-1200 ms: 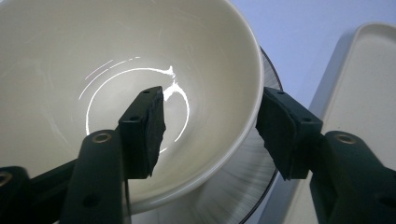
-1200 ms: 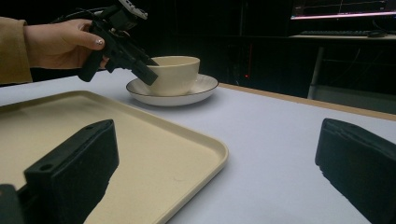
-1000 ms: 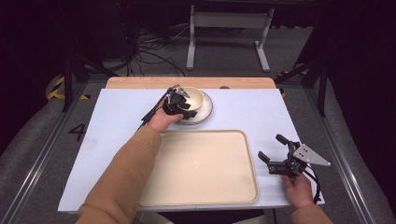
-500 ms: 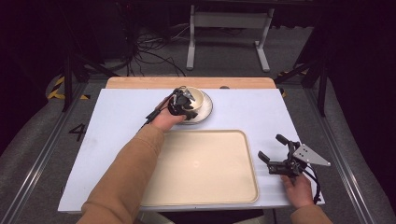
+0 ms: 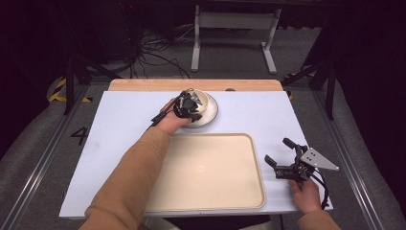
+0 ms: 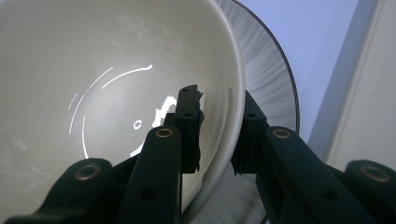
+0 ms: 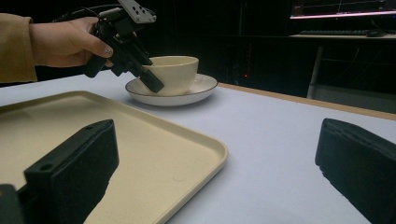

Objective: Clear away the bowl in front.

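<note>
Own jaws: stood wide apart, at 7 and 4 o'clock.
Tray [image 7: 140, 140]: lay at 8 o'clock.
Bowl [image 7: 173, 73]: sat on saucer [image 7: 198, 91], 11 o'clock.
Left gripper [image 7: 152, 77]: jaws had just been closing, straddling the bowl's rim.

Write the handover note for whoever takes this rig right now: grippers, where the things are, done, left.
Left gripper: jaws have just been closing and now straddle the wall of the cream bowl, one inside, one outside, pads on the wall.
Right gripper: open, holding nothing, resting on the table right of the tray.
Bowl sits on its saucer at the far side of the table, beyond the tray. Nothing lies on the tray.
Done: rim gripped.
Left: bowl not yet lifted; it probably goes to the tray, and perhaps the saucer after it.
</note>
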